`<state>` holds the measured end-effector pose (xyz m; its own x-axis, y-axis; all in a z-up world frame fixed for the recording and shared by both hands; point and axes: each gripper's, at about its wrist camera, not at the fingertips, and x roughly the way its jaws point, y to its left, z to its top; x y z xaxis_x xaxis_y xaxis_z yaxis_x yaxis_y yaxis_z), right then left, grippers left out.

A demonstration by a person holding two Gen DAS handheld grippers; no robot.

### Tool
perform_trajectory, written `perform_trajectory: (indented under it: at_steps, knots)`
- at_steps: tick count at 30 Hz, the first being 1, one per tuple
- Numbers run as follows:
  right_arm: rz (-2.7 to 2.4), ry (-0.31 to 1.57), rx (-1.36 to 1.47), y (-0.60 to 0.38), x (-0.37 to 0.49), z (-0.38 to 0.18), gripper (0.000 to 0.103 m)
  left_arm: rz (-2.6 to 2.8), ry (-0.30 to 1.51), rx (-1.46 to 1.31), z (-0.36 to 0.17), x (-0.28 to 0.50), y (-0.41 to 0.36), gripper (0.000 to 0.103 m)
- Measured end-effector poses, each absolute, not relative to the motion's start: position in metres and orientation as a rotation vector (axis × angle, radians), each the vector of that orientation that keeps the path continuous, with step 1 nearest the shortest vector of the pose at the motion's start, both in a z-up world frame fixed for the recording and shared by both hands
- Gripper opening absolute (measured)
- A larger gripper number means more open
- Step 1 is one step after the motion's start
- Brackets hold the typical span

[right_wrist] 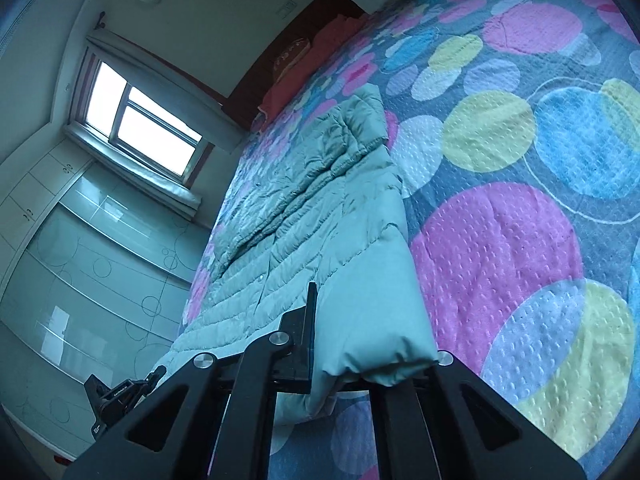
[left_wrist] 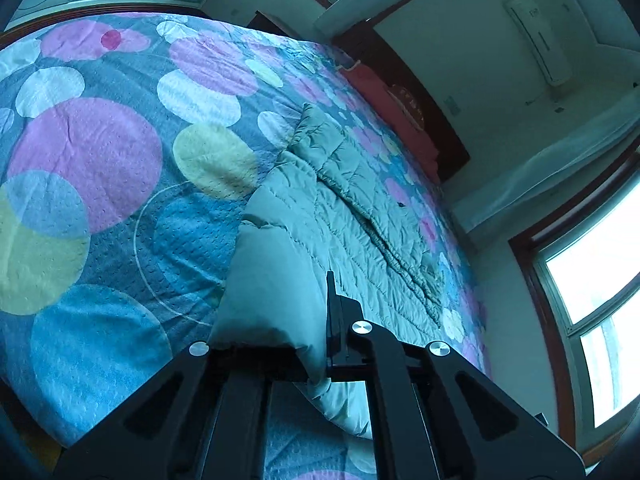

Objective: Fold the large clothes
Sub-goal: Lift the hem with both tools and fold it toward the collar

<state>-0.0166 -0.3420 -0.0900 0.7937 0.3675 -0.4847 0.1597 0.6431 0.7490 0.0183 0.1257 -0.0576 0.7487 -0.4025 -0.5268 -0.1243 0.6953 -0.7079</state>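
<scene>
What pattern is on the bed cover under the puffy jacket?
The bed cover shows big overlapping circles in pink, yellow, blue and white on a blue-grey ground, clearest in the right wrist view.

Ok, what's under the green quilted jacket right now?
The jacket lies on the circle-patterned bedspread, which shows all around it. Both grippers, left and right, are shut on its near edge. Whatever lies beneath its middle is covered.

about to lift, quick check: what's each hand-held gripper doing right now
Left hand-held gripper: closed on the padded jacket's hem.
Right hand-held gripper: closed on the same hem.
</scene>
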Motion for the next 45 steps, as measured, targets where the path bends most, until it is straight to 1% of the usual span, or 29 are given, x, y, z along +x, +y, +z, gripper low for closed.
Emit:
perform_trajectory:
  at_steps: [5,8,12,16,23,28,34,39,41,42,43,44,45]
  knots:
    - [0.164,0.59,0.884,-0.35,-0.019,-0.056,0.004,-0.224,0.659,-0.824,-0.021,0.014,0.129,0.003]
    - [0.185,0.546,0.862,-0.353,-0.009,-0.034,0.004,-0.245,0.616,-0.801,0.0,0.028,0.127,0.003]
    - [0.202,0.517,0.822,-0.358,0.03,-0.015,0.004,-0.248,0.592,-0.762,0.017,0.077,0.124,0.003]
    - [0.206,0.499,0.789,-0.364,0.089,-0.005,0.004,-0.231,0.61,-0.729,0.018,0.145,0.117,0.003]
    - [0.163,0.556,0.779,-0.374,0.212,-0.017,0.004,-0.154,0.669,-0.64,-0.002,0.272,0.091,0.003]
    - [0.12,0.641,0.812,-0.384,0.279,-0.05,0.004,-0.11,0.728,-0.586,-0.033,0.342,0.076,0.003]
    - [0.076,0.742,0.834,-0.389,0.331,-0.098,0.004,-0.058,0.801,-0.512,-0.08,0.391,0.065,0.003]
    - [0.063,0.773,0.825,-0.387,0.349,-0.117,0.006,-0.054,0.856,-0.476,-0.1,0.412,0.061,0.004]
    - [0.063,0.774,0.813,-0.385,0.35,-0.115,0.008,-0.061,0.86,-0.476,-0.098,0.414,0.062,0.007]
    - [0.066,0.771,0.807,-0.385,0.349,-0.112,0.018,-0.07,0.857,-0.474,-0.095,0.413,0.063,0.015]
    - [0.072,0.761,0.803,-0.385,0.347,-0.108,0.034,-0.076,0.848,-0.47,-0.09,0.411,0.063,0.031]
    - [0.069,0.744,0.798,-0.385,0.344,-0.103,0.044,-0.068,0.831,-0.46,-0.084,0.407,0.064,0.044]
    - [0.058,0.72,0.788,-0.385,0.34,-0.096,0.058,-0.054,0.803,-0.454,-0.076,0.401,0.066,0.06]
